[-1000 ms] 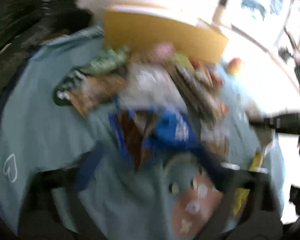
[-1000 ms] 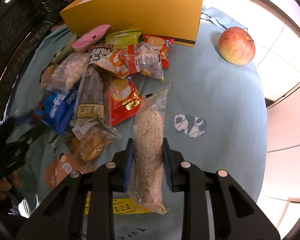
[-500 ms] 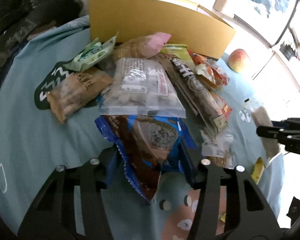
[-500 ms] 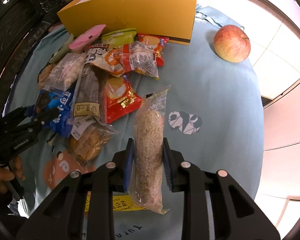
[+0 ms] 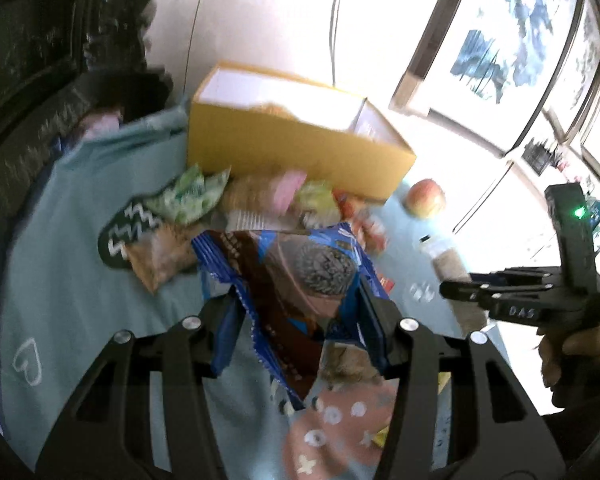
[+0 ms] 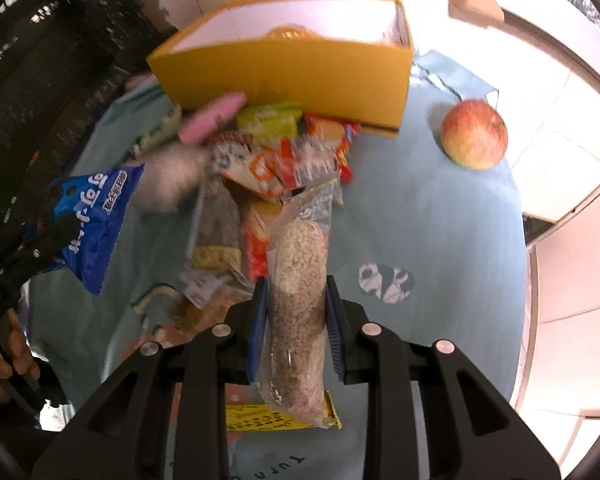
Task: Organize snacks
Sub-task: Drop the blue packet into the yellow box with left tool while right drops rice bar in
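Observation:
My left gripper [image 5: 298, 316] is shut on a blue cookie packet [image 5: 296, 276], lifted off the cloth; from the right wrist view the same blue cookie packet [image 6: 94, 220] hangs at the left in the left gripper [image 6: 50, 242]. My right gripper [image 6: 296, 312] is shut on a clear bag of oat-coloured grain [image 6: 298, 292], raised above the table. In the left wrist view the right gripper [image 5: 460, 292] shows at the right, held by a hand. A pile of snack packets [image 6: 268, 160] lies in front of the open yellow box [image 6: 300, 76].
A red-yellow apple [image 6: 474, 134] sits right of the box on the light-blue tablecloth [image 6: 440, 220]. Dark furniture [image 6: 28, 60] stands at the left. The table's edge curves at the right, with pale floor tiles beyond. A yellow label [image 6: 260, 420] lies under the grain bag.
The left gripper closed on the blue cookie packet and lifted it off the pile. The right gripper rose with the grain bag. The yellow box's inside now shows.

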Tool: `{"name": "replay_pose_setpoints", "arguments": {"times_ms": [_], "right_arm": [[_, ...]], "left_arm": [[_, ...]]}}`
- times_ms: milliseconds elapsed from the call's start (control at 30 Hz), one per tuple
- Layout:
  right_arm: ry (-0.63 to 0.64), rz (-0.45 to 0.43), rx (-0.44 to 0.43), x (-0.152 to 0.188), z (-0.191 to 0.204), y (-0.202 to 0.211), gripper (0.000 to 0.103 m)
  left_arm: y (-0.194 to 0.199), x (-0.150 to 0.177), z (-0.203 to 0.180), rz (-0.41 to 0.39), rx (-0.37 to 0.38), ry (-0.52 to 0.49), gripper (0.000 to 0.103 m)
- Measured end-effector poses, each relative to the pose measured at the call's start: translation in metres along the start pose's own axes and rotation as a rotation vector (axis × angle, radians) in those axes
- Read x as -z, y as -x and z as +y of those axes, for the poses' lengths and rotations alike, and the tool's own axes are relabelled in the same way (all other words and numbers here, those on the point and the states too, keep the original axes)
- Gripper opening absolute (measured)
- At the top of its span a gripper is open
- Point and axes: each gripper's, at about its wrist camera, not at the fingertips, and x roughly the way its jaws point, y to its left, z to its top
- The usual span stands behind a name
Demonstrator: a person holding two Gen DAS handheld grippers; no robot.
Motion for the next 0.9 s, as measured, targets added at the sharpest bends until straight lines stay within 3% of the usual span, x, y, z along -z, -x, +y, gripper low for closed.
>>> {"name": "replay_pose_setpoints", "arguments": {"times_ms": [233,400,633,767,833,867,900], "right_arm": [[0.017,-0.121,-0.034,-0.037,0.003,0.05,0.028],[0.025,-0.218,-0.024,-0.092,-0.003,0.081,0.028],[0.061,-0.305,0.021,-0.184,-0.005,0.094,0.028],[0.046,-0.35,0.03,-0.237,-0.011,0.086,0.03],[0.049,-0.353,0.11,-0.259,-0.013,0.074,0.065],[0.05,-0.351,0.146,-0.262,-0.015,0.069,0.067],[0.048,-0.345,0.146,-0.262,-0.017,0.065,0.067]], "left_arm": [[0.027,-0.043,-0.019,-0.116,0.014,-0.028,0.053],[0.025,-0.091,-0.026,-0.169,0.0,-0.021,0.053],[-0.012,-0.18,-0.028,-0.218,-0.035,-0.005,0.053],[-0.043,-0.226,-0.027,-0.228,-0.11,-0.025,0.056],[-0.066,-0.243,-0.017,-0.204,-0.174,0.0,0.086],[-0.073,-0.247,-0.013,-0.186,-0.21,0.011,0.093],[-0.08,-0.248,-0.006,-0.176,-0.237,0.023,0.093]]}}
